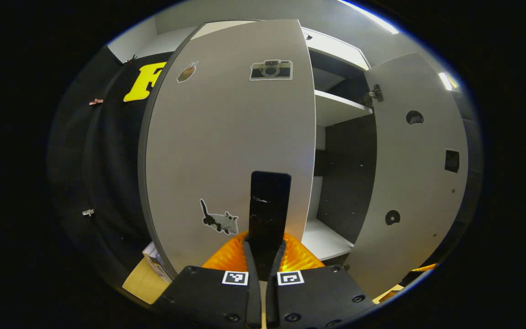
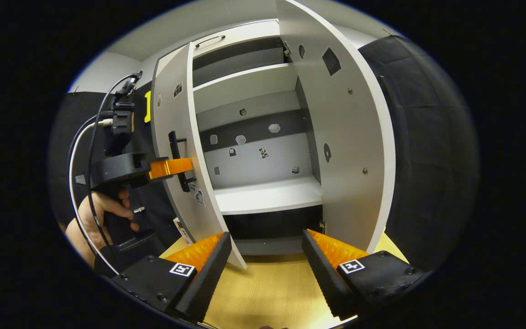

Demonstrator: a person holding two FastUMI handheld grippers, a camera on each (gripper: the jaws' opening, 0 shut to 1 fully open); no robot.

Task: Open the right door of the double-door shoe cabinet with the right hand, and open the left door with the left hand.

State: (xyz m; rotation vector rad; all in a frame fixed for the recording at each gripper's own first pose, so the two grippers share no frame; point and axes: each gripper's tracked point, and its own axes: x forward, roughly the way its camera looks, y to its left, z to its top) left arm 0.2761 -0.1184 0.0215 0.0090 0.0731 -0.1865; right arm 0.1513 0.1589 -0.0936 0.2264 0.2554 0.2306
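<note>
The left door (image 1: 226, 137), grey with small stickers, stands partly swung out. My left gripper (image 1: 265, 250) is shut on its upright black handle (image 1: 269, 201). In the right gripper view that same left gripper (image 2: 171, 167) clamps the handle (image 2: 177, 157) on the left door (image 2: 171, 137), with a hand (image 2: 103, 210) holding it. The right door (image 2: 343, 137) is swung wide, its inner face showing; it stands at the right as the right door (image 1: 416, 173) in the left gripper view. My right gripper (image 2: 265, 262) is open with nothing between its fingers, low before the cabinet's opening.
Inside the cabinet are a lower shelf (image 2: 267, 194) and an upper shelf (image 2: 244, 84), with small stickers on the back panel. A wooden surface (image 2: 263, 288) lies under the right gripper. A small box (image 1: 155, 260) sits low beside the left door. Cables (image 2: 85, 151) hang from the left gripper.
</note>
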